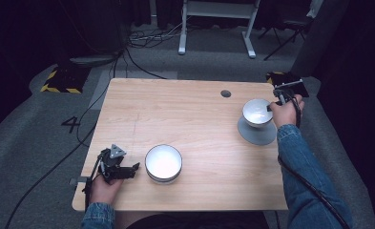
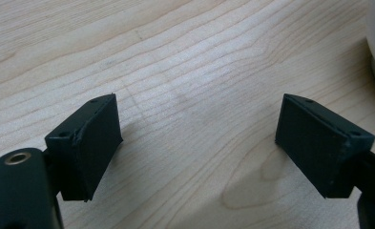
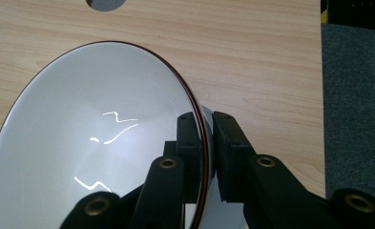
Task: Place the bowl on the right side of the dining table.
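Floor marked "4" (image 1: 71, 124), right gripper (image 3: 206, 138) jaws clamping white bowl (image 3: 89, 138), left gripper (image 2: 197, 143) jaws apart

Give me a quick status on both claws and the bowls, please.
Right claw shut on far bowl's rim, above grey disc. Left claw open on bare table, beside near bowl. Nothing blocking.

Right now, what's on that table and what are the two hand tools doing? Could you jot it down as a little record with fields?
Surface: wooden table
Near bowl: white bowl, on the table at the front, untouched
Far bowl: white bowl with dark rim, over a grey round mat
Left gripper: jaws wide apart, over bare wood, beside the near bowl
Right gripper: jaws clamped on the far bowl's rim, one inside and one outside
Table hole: small round hole near the far edge
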Demonstrator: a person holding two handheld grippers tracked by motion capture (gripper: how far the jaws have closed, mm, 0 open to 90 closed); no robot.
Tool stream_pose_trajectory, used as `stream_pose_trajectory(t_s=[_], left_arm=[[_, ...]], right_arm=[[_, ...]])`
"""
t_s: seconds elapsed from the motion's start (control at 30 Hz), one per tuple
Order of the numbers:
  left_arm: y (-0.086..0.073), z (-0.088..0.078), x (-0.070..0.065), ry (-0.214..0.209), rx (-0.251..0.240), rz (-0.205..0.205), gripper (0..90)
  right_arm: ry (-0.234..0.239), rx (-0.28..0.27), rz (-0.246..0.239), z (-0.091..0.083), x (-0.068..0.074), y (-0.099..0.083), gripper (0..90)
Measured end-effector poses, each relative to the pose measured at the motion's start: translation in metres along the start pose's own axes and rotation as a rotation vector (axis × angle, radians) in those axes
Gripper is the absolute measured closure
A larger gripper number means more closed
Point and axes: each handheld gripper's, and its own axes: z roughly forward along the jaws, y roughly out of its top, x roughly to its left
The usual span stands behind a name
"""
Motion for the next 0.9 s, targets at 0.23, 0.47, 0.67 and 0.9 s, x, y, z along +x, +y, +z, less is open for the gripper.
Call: stream_pose_trajectory(t_s=[0.23,0.47,0.67,0.9], left_arm=[[0.000,0.000,0.000,0.003,-0.005,0.000,15.8],[0.000,0.000,0.000,0.000,-0.004,-0.002,15.8],[0.000,0.000,0.000,0.004,-0.004,0.000,15.8],[0.000,0.000,0.000,-0.001,-0.004,-0.002,15.8]], right_arm=[[0.009,0.022,-0.002,0.010,0.005,-0.008,82.1],[0.006,0.039,0.001,0.015,0.005,-0.011,82.1],[0.005,0.040,0.003,0.016,0.001,-0.014,82.0],[0.010,0.043,0.014,0.019,-0.003,-0.017,82.0]])
